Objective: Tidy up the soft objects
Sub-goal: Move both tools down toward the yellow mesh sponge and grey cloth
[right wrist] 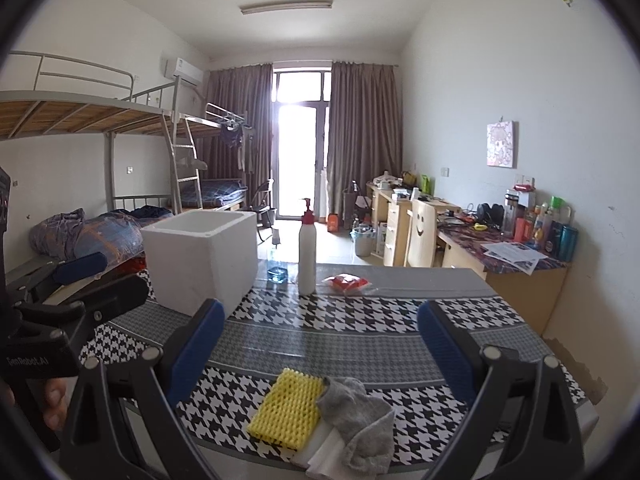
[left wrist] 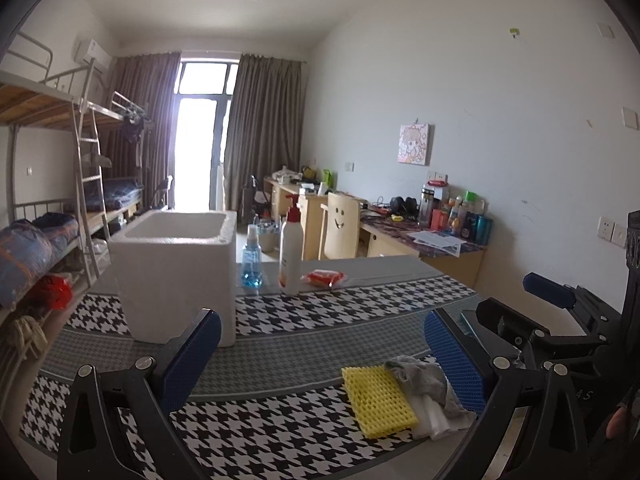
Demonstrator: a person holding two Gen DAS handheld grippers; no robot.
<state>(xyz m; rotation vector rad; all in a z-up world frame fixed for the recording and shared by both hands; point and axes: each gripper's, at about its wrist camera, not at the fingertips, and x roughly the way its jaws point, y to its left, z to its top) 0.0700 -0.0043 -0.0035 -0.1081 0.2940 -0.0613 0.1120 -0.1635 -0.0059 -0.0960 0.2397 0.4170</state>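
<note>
A: Foam box (right wrist: 204,258) sits mid-left of frame; both my grippers, left (left wrist: 320,364) and right (right wrist: 320,352), gape wide, empty.

B: Pile's bottom centre. Grey cloth (right wrist: 356,412) is limp, so pinch a fold; yellow sponge (right wrist: 290,408) is light and squashy, so take its edge.

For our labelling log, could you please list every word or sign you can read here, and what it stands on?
"GenRobot.AI": on the left gripper body, seen in the right wrist view.
Pump bottle label: too blurred to read.
Spray bottle label: too small to read.
Desk bottles: unreadable.
</note>
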